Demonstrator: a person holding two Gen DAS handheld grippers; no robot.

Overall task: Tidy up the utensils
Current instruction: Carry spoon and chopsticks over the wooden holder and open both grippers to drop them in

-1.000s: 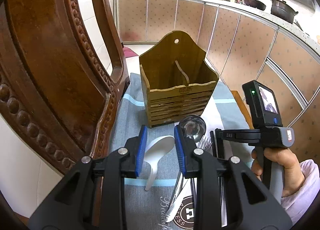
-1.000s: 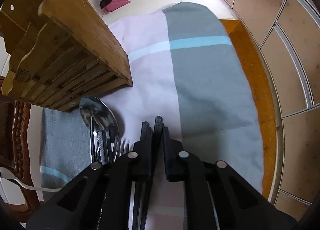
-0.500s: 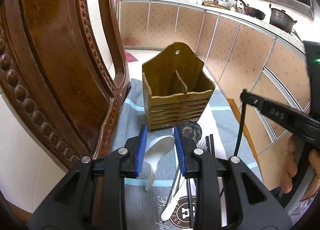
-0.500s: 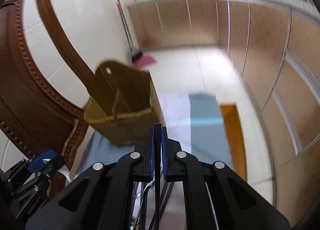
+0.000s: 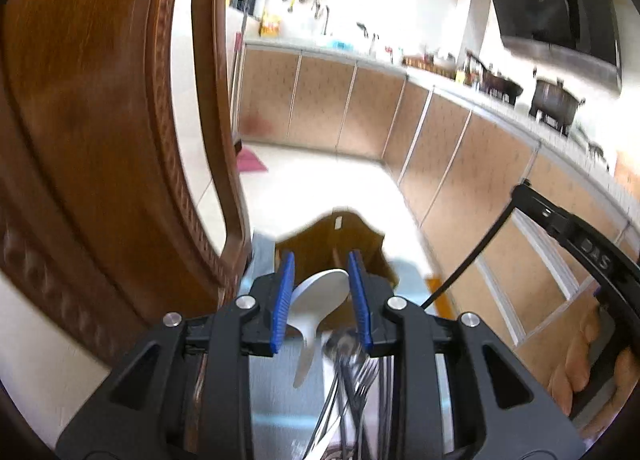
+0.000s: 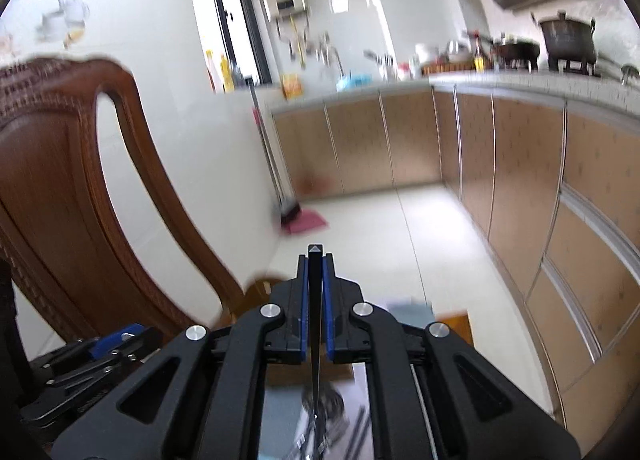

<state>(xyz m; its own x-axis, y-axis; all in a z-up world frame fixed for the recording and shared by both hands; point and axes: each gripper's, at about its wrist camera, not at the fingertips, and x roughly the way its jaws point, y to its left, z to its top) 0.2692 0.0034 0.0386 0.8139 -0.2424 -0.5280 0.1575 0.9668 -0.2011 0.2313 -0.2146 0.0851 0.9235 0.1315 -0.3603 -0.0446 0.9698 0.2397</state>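
Both claws had risen since a second earlier, when they were low over the cloth among the utensils; the views now tipped up toward the kitchen cabinets. Left claw pointed gently downward, its blue pads part-way apart and closed on the bowl of a white plastic spoon, whose handle hung down toward the cloth. Beyond that spoon stood the wooden utensil holder, blurred, with its hanging hole at the top. Below the spoon, a metal ladle, a fork and dark chopsticks lay on the grey-blue cloth.

Right claw was raised to the right of the holder, also tilted slightly down, its pads nearly together and pinching one black chopstick that ran upright between them, its square end poking above. From the left view the letters "DAS" showed on the right claw's body, with a person's hand wrapped round its grip. A carved wooden chair back stood left of the holder.
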